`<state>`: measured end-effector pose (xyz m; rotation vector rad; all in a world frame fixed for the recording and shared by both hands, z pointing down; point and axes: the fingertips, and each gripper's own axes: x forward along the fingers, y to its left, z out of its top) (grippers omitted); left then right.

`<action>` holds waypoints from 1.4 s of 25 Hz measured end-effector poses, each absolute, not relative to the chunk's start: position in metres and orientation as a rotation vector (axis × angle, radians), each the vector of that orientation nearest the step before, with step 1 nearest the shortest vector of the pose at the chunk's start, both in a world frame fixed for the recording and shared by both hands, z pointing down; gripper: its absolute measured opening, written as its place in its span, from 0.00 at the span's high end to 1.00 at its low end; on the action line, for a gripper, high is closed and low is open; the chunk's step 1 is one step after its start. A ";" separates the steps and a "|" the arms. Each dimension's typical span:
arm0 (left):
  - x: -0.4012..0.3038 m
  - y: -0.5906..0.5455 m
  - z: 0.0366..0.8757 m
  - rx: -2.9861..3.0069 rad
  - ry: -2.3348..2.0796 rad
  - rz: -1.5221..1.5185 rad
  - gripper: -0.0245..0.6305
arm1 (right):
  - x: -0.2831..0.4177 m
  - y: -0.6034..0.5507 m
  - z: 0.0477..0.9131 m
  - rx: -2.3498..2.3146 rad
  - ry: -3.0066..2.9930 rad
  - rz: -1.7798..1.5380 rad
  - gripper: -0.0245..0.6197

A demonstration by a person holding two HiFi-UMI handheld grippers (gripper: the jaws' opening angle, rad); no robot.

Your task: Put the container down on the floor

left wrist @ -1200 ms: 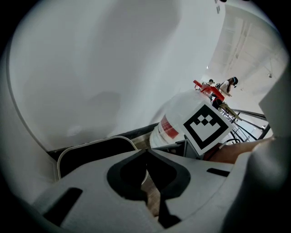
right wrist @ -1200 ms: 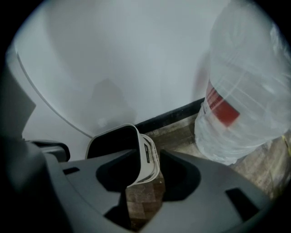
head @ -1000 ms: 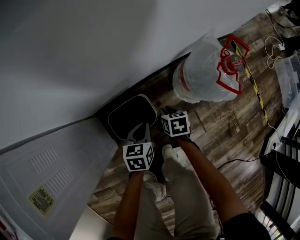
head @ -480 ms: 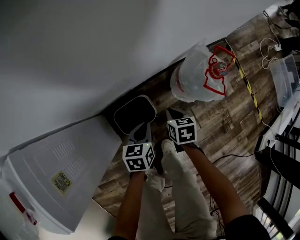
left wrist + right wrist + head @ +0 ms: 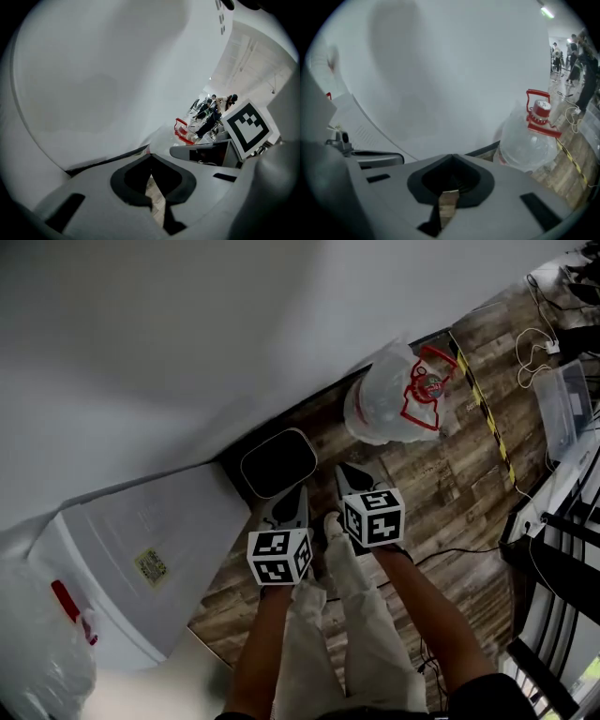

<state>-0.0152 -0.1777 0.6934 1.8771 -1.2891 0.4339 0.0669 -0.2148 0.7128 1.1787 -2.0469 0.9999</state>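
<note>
Container [image 5: 277, 463] position: on the wooden floor [image 5: 450, 484], upright, at the base of the white wall [image 5: 187, 334]. It is a dark, rounded-rectangular vessel with a pale rim, open side up. Neither gripper touches it.

Left gripper [image 5: 292, 501]: jaws closed together, nothing between them. In the left gripper view the tips meet and only a thin strip of floor shows lower down. In the head view it sits just below the container's lower edge, clear of it.

Right gripper [image 5: 349, 479]: jaws closed together, nothing held. In the right gripper view the tips meet over a sliver of floor. In the head view it lies just beside the container's right side, apart from it.

Surroundings:
- A large clear water bottle [image 5: 394, 395] with a red handle [image 5: 427, 385] stands on the floor to the right of the container, near the wall.
- A white cabinet [image 5: 141, 549] lies to the left of the container.
- A yellow-and-black tape line [image 5: 487, 427] runs across the floor past the bottle.
</note>
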 end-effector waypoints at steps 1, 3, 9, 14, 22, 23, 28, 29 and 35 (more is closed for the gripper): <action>-0.016 -0.175 0.684 1.881 -1.288 0.434 0.94 | 0.066 -0.213 0.702 1.183 -2.056 1.001 0.91; -0.019 -0.170 0.667 1.884 -1.288 0.429 0.94 | 0.062 -0.208 0.681 1.183 -2.076 0.996 0.91; -0.030 -0.156 0.618 1.888 -1.296 0.389 0.94 | 0.052 -0.196 0.622 1.193 -2.129 0.977 0.91; -0.032 -0.151 0.575 1.929 -1.293 0.383 0.94 | 0.045 -0.193 0.582 1.202 -2.176 0.992 0.91; -0.043 -0.137 0.502 2.001 -1.295 0.333 0.94 | 0.019 -0.170 0.507 1.187 -2.312 1.002 0.91; -0.044 -0.134 0.492 2.021 -1.295 0.334 0.94 | 0.016 -0.165 0.498 1.186 -2.323 1.008 0.91; -0.057 -0.118 0.446 2.058 -1.324 0.304 0.94 | 0.007 -0.142 0.452 1.188 -2.372 1.002 0.91; -0.057 -0.116 0.438 2.063 -1.329 0.291 0.94 | 0.006 -0.140 0.442 1.189 -2.385 0.987 0.91; -0.053 -0.089 0.387 2.103 -1.323 0.245 0.94 | 0.005 -0.121 0.381 1.195 -2.437 0.896 0.91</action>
